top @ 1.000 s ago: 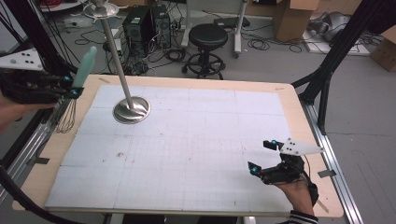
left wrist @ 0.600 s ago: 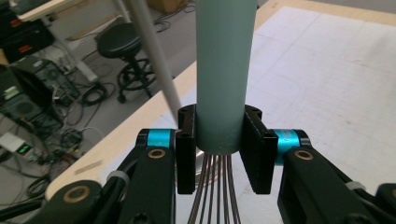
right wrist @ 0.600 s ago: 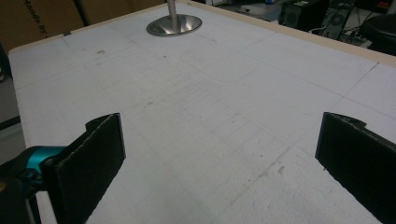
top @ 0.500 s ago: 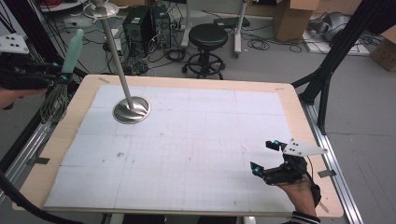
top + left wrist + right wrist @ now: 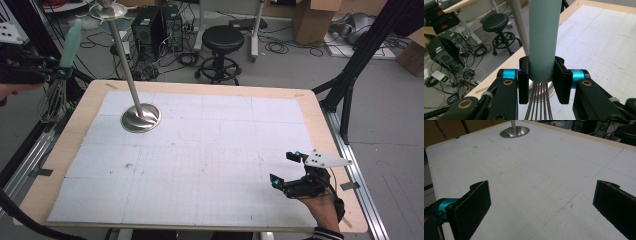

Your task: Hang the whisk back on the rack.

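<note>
- Holding the whisk [image 5: 543, 40] by its smooth grey-green handle, your left gripper [image 5: 541, 80] pinches just above the wires, off the table's [image 5: 320, 130] left edge.
- Expect it light; the springy wires [image 5: 54, 102] bend, so grip the handle.
- Your right gripper [image 5: 289, 172] hangs spread, empty.

My whisk [image 5: 545, 42] has a matt grey-green plastic-looking handle and shiny metal wires [image 5: 539, 102]. The stand base [image 5: 141, 117] is glossy brushed metal.

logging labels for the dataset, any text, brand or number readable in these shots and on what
Cardboard box, top left of the right gripper view: dark print runs along its edge, cut off and too blurred to quote.
Small device on the floor in the left gripper view: a green lit display, too small to read.
Nothing else legible.
</note>
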Tool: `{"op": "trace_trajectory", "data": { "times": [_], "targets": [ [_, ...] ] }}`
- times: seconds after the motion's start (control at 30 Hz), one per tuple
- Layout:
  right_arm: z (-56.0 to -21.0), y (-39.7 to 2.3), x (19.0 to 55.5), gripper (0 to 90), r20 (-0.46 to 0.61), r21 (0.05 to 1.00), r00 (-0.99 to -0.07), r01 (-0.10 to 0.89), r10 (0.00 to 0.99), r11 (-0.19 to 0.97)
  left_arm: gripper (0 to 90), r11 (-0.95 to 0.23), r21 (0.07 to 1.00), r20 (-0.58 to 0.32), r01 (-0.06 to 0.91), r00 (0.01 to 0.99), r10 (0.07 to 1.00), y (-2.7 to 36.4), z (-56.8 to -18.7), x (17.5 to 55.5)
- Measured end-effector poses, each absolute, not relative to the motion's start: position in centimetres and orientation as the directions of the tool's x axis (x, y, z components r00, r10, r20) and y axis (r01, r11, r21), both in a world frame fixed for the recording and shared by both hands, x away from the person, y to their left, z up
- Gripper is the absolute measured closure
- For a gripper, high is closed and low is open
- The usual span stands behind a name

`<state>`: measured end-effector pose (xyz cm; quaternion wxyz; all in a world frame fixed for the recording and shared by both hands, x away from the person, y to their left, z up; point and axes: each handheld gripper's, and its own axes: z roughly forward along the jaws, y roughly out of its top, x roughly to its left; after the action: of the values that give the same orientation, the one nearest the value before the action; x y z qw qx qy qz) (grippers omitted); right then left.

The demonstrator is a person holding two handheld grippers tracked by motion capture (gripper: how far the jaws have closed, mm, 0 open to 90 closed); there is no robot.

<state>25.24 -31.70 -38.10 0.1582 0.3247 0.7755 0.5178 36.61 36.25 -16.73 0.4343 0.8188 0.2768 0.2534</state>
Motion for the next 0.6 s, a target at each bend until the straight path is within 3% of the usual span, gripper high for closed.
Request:
{"op": "trace_trajectory", "data": {
  "times": [0.6],
  "targets": [
    [-38.3,-31.3,25.5,0.5,0.095,0.900,-0.743,0.349,0.663,0.263,69.4,-0.441,0.855,0.160,0.273,0.670,0.725,37.9,-16.5,39.2]
  ]
}}
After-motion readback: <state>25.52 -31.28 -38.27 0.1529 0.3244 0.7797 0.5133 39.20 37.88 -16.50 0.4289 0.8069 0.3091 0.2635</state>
